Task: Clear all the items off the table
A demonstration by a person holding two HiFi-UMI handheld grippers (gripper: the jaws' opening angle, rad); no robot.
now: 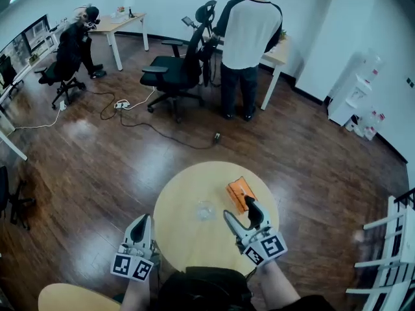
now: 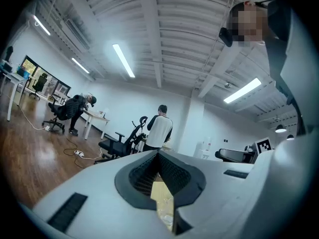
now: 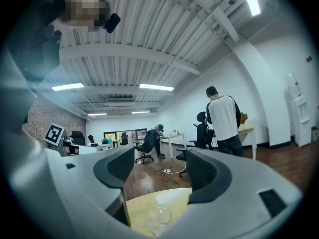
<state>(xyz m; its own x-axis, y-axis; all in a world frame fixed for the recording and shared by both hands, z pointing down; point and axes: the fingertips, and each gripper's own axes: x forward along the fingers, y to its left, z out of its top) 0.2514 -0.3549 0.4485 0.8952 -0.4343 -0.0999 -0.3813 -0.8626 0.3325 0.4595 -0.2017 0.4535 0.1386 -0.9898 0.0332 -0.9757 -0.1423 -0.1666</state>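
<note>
We find the left gripper (image 1: 139, 230) at the near left rim of the round tabletop (image 1: 181, 190). Its fingers (image 2: 142, 176) are closed tip to tip with nothing between them. The right gripper (image 1: 244, 216) hangs over the near right part of the tabletop; its fingers (image 3: 118, 167) stand partly apart and hold nothing.

Two items lie on the tabletop. An orange packet (image 1: 237, 190) sits toward the far right side. A clear glass-like piece (image 1: 205, 209) sits near the centre, just left of the packet and apart from it. In the head view the right gripper's far finger overlaps the packet's near edge; we cannot tell whether it touches.

Beyond, a person (image 1: 248, 37) stands at a desk beside a black office chair (image 1: 175, 70).
</note>
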